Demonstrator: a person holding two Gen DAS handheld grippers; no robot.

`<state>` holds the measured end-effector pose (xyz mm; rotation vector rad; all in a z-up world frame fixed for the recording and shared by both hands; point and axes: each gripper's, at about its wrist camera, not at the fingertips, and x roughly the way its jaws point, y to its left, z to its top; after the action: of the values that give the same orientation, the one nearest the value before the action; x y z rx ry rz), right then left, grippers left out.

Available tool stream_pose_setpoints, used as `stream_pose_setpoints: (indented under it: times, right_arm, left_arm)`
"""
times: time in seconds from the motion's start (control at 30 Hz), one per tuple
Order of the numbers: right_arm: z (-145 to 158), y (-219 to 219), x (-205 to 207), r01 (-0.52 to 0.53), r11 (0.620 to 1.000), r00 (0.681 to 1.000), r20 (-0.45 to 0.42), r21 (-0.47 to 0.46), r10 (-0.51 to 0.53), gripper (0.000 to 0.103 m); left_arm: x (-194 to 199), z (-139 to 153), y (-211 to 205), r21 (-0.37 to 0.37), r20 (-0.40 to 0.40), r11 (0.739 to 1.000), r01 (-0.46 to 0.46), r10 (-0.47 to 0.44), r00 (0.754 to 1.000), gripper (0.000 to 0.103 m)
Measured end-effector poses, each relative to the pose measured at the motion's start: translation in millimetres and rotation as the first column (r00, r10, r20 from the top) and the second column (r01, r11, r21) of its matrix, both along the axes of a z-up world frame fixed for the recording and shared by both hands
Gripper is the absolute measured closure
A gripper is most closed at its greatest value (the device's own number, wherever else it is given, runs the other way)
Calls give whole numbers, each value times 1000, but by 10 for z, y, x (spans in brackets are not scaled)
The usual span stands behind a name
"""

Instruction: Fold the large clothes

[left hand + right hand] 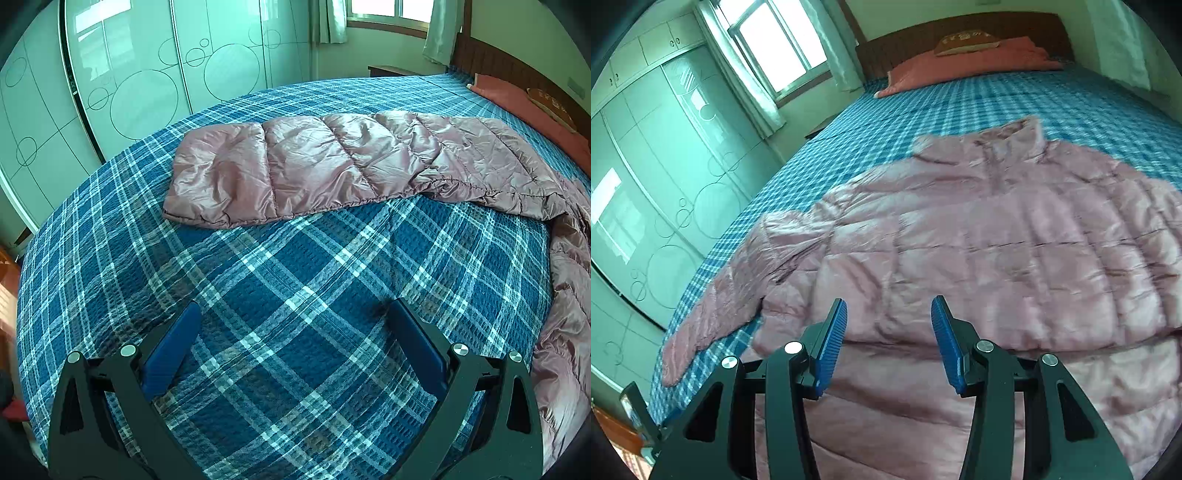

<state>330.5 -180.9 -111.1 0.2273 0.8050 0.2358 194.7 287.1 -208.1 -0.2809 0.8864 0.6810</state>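
Observation:
A pink quilted puffer jacket (pixel 979 236) lies flat on the bed, collar toward the headboard. Its left sleeve (pixel 295 166) stretches out across the blue plaid bedspread (pixel 295 295); the jacket body runs off the right edge of the left wrist view. My left gripper (pixel 291 314) is open and empty, over bare bedspread in front of the sleeve. My right gripper (pixel 888 314) is open and empty, above the lower part of the jacket body. The sleeve also shows at the left of the right wrist view (pixel 713 306).
A green-tinted sliding wardrobe (pixel 129 81) stands beyond the far bed side. Red pillows (pixel 960 62) lie by the wooden headboard (pixel 960 29). A window with curtains (pixel 775 40) is near the bed's head. My left gripper's tip (pixel 639 410) shows at lower left.

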Motion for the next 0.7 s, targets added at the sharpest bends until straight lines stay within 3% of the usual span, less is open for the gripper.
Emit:
stream_pose_setpoints:
  times: [0.13,0.23,0.33,0.43,0.57,0.7]
  right_arm:
    - [50,-894,32,239,959,971,67,-153,-231,58]
    - [-190,-1412,173,343,922,937,6,-180,-348,65]
    - [-581,-1561,288,307,937,940,-99,-168,-326,65]
    - [-496,-1468,307,275,934,951,-75,-230,-299,65]
    - [-249,-1524,465,306,928,949,-11,-213,-315,65]
    - [-240,-1586,757,331,918,940,-9,-219,-341,65]
  left_arm:
    - [-22,9,-5,0,-1,1000,0,0,1000,2]
    - [-13,-1,0,1,-1,1000,0,0,1000,2]
    - [-17,-10,-14,0,1,1000,0,0,1000,2]
    - [-26,-8,-19,3,1,1000,0,0,1000,2]
    - [-22,-27,-20,5,1,1000,0,0,1000,2]
    - [-18,-33,-21,4,3,1000,0,0,1000,2]
